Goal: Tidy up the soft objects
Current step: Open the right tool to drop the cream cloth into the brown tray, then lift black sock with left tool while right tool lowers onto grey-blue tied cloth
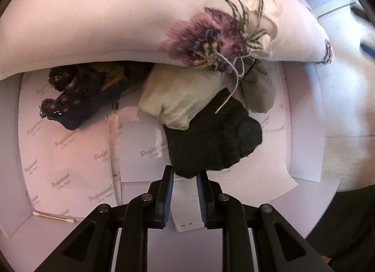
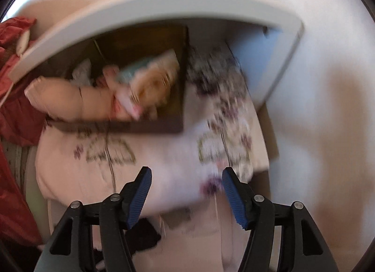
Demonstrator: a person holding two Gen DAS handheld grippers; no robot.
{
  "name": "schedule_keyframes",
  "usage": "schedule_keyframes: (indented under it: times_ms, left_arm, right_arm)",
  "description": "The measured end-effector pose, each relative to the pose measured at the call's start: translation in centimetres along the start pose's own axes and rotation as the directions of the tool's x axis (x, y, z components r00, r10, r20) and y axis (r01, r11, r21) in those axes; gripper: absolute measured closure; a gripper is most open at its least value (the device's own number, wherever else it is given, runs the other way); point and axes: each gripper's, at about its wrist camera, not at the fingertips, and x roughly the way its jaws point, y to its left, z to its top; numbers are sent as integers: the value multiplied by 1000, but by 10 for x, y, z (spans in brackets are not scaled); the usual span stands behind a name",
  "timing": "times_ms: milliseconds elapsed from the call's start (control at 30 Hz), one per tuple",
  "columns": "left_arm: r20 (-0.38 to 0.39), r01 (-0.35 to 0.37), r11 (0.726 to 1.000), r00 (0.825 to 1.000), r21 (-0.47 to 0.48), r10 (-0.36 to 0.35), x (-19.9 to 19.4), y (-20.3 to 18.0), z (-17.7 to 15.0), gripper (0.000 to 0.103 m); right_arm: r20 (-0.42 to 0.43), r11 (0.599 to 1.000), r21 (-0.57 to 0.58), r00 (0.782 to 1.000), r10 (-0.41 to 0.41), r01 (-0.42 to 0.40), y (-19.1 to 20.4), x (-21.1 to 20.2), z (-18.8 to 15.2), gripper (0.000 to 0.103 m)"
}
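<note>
In the left wrist view, a white pillow with a purple flower print (image 1: 140, 19) lies across the back of a paper-lined drawer (image 1: 77, 145). Under its edge sit a dark blue and gold cloth (image 1: 82, 91), a beige cloth bundle (image 1: 178, 96) and a black knitted piece (image 1: 211, 136). My left gripper (image 1: 185, 176) is narrowly open with its tips at the black piece's near edge. In the blurred right wrist view, my right gripper (image 2: 185, 178) is open and empty above the floral pillow (image 2: 164, 169).
A cotton swab (image 1: 54, 217) lies at the drawer's front left. In the right wrist view a dark box (image 2: 145, 84) holds a doll and soft items behind the pillow. A white cabinet panel (image 2: 140, 14) arches above, and red fabric (image 2: 16, 108) hangs at left.
</note>
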Motion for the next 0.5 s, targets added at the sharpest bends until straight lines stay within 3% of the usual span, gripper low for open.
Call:
schedule_keyframes:
  times_ms: [67, 300, 367, 433, 500]
  left_arm:
    - [-10, 28, 1000, 1000, -4, -28, -1, 4, -1, 81]
    - [-7, -18, 1000, 1000, 3, 18, -5, 10, -2, 67]
    - [0, -41, 999, 999, 32, 41, -8, 5, -1, 60]
    - [10, -67, 994, 998, 84, 67, -11, -2, -1, 41]
    - [20, -107, 983, 994, 148, 105, -10, -11, -1, 39]
  right_arm:
    - [-39, 1000, 13, 999, -1, 2, -4, 8, -10, 40]
    - [-207, 1000, 23, 978, 4, 1, -5, 44, -34, 39]
    - [-253, 1000, 28, 968, 6, 1, -5, 55, -41, 38]
    - [-274, 1000, 23, 962, -6, 12, -6, 62, -46, 38]
    - [-286, 1000, 26, 958, -1, 9, -7, 66, -49, 38]
